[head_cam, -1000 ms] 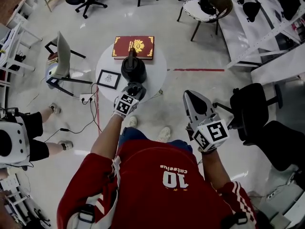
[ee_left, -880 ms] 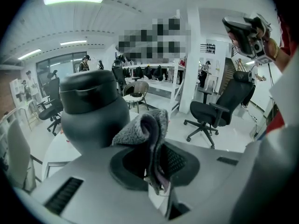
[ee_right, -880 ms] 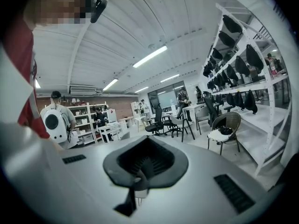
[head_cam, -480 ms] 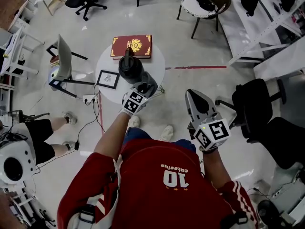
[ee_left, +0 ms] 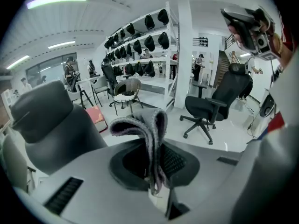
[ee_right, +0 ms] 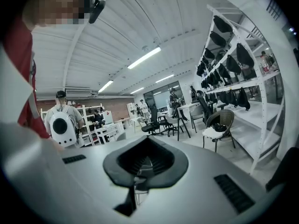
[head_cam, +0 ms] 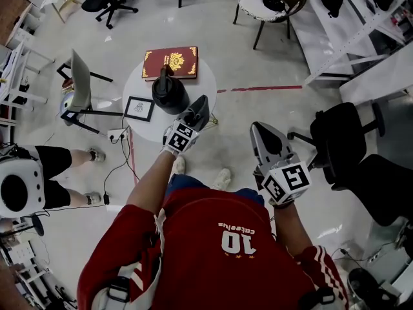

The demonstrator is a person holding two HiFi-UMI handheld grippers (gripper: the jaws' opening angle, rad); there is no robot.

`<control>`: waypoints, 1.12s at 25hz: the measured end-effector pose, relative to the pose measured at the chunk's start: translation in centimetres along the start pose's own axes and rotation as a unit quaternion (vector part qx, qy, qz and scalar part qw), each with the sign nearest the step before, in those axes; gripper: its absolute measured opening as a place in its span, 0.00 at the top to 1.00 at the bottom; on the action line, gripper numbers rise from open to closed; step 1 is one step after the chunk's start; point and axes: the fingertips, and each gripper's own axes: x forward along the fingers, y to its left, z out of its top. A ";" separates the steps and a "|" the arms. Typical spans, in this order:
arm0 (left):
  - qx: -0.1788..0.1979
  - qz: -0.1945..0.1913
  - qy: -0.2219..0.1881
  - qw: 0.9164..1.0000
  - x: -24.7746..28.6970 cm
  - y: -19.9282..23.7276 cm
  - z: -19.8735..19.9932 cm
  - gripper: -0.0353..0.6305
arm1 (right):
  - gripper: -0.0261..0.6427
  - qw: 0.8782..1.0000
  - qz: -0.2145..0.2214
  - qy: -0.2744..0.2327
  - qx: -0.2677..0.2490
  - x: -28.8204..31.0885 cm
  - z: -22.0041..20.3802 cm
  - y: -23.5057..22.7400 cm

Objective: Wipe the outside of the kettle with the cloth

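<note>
The black kettle (head_cam: 169, 94) stands on a small round white table (head_cam: 208, 82). My left gripper (head_cam: 199, 107) hovers just right of the kettle, its tip over the table's near right edge. It is shut on a grey cloth (ee_left: 145, 130), which loops up out of the jaws in the left gripper view. My right gripper (head_cam: 265, 142) is held over the floor, well right of the table. It is shut with nothing in it. In the right gripper view only the room shows beyond the right gripper (ee_right: 140, 171).
A red book (head_cam: 170, 62) and a small framed picture (head_cam: 139, 108) lie on the table with the kettle. A grey chair (head_cam: 79, 82) stands left of it, and cables (head_cam: 122, 148) trail over the floor. A black office chair (head_cam: 342, 141) is at the right, a person (head_cam: 26, 173) at the left.
My left gripper has slid with the cloth from the kettle's near side round to its right side. My right gripper has stayed where it was.
</note>
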 end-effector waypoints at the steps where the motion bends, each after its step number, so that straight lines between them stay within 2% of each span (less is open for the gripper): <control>1: -0.005 0.004 0.006 1.000 0.3 0.3 -0.3 0.88 | 0.94 1.000 -0.001 0.002 0.001 0.0 -0.1 -0.2; 4: -0.036 0.016 0.014 0.999 1.0 1.2 -1.0 0.88 | 0.94 1.000 -0.002 0.007 0.001 0.3 -0.4 -0.8; 7: -0.089 0.023 0.005 0.996 1.5 2.1 -1.6 0.88 | 0.94 1.000 0.000 0.012 -0.001 0.7 -0.6 -1.1; 9: -0.127 0.022 -0.007 0.992 1.7 2.5 -1.7 0.88 | 0.94 1.000 0.001 0.016 -0.002 0.9 -0.8 -1.2; 12: -0.194 0.021 -0.022 0.981 2.1 3.2 -2.1 0.88 | 0.94 1.000 0.003 0.024 -0.004 1.3 -0.9 -1.5; 16: -0.270 0.013 -0.034 0.962 2.7 3.7 -2.8 0.88 | 0.94 0.999 0.009 0.030 -0.009 2.0 -0.7 -1.9; 20: -0.339 0.000 -0.046 0.940 3.2 4.3 -3.4 0.88 | 0.94 0.999 0.013 0.034 -0.011 3.0 -0.4 -2.3; 25: -0.432 -0.004 -0.073 0.899 3.9 5.1 -4.6 0.88 | 0.94 0.999 0.016 0.037 -0.015 3.6 -0.5 -2.5; 28: -0.461 0.001 -0.081 0.884 4.1 5.3 -5.3 0.88 | 0.94 0.999 0.016 0.043 -0.015 3.8 -0.8 -2.7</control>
